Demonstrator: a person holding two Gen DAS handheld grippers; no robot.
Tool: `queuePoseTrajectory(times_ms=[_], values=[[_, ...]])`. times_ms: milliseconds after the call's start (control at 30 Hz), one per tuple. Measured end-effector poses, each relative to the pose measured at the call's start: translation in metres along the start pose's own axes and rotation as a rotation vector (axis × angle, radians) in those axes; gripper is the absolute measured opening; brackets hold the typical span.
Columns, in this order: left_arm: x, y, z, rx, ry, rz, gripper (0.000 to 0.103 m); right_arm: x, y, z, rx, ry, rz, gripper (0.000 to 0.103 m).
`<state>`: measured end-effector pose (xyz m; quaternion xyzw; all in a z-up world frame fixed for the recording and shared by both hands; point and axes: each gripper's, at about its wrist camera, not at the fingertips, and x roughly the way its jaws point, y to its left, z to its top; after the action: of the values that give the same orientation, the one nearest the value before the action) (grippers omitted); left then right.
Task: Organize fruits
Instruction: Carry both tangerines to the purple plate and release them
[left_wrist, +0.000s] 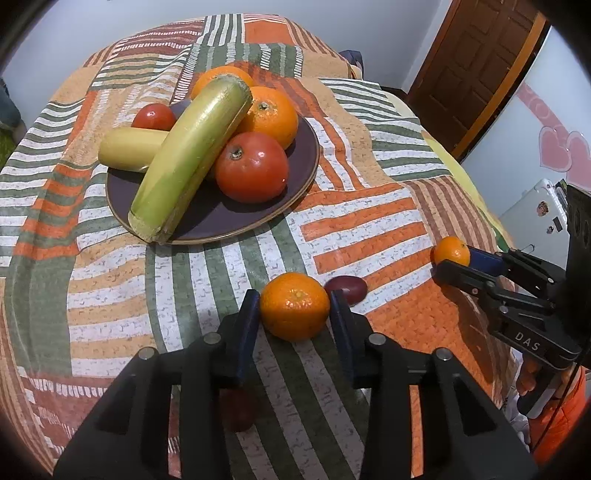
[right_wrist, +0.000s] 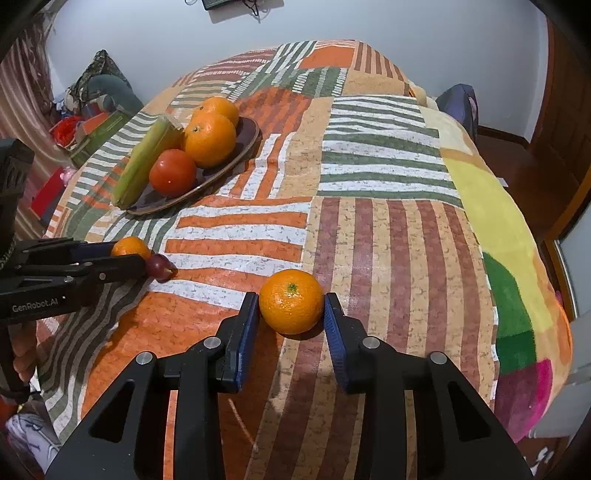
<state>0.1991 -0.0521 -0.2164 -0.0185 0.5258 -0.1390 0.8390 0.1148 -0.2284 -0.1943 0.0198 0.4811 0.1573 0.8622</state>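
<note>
- While both claws reach for loose fruit at the same moment, the left claw (left_wrist: 294, 308) stands around a small orange (left_wrist: 294, 305) that lies on the patterned blanket (left_wrist: 110, 295); its blue pads (left_wrist: 251, 314) are at each side of the fruit, the left one touching or almost touching, and I cannot tell if they press already
- The right claw (right_wrist: 290, 308) is placed the same way around a second small orange (right_wrist: 290, 301); here a thin gap shows at both sides, so I judge it is open just wider than the fruit and holds nothing yet
- Both oranges rest on the bed cover, not lifted, because the shadows sit directly under them
- A dark red grape (left_wrist: 346, 290) lies just beside the left claw's right finger, and it could be pushed away when the claw closes
- The purple plate (left_wrist: 221, 218) further back carries already two big oranges (left_wrist: 271, 116), two tomatoes (left_wrist: 252, 167) and two long yellow-green vegetables (left_wrist: 192, 155), piled against each other; this seems the collecting place, so the small oranges probably go there
- The free room on the plate is at the near rim, and a round fruit could roll off the soft blanket or off the pile, so a gentle placing is needed
- I judge the task is more than half done
</note>
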Motion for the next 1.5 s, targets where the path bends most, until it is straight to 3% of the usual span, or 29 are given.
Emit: queuePoseTrajectory(times_ms=[367, 733, 1167, 1500], values=[[-0.034, 0.018, 0.009, -0.025, -0.087, 0.022, 0.038, -0.014, 0.017, 0.026, -0.046, -0.072, 0.014, 0.032], [-0.064, 0.065, 0.028, -0.084, -0.177, 0.090, 0.038, -0.007, 0.054, 0.066, -0.137, -0.131, 0.063, 0.032], [-0.043, 0.103, 0.053, -0.121, -0.173, 0.108, 0.038, 0.025, 0.074, 0.096, -0.175, -0.131, 0.079, 0.032], [-0.012, 0.116, 0.065, -0.134, -0.138, 0.088, 0.038, 0.062, 0.066, 0.098, -0.151, -0.052, 0.075, 0.032]])
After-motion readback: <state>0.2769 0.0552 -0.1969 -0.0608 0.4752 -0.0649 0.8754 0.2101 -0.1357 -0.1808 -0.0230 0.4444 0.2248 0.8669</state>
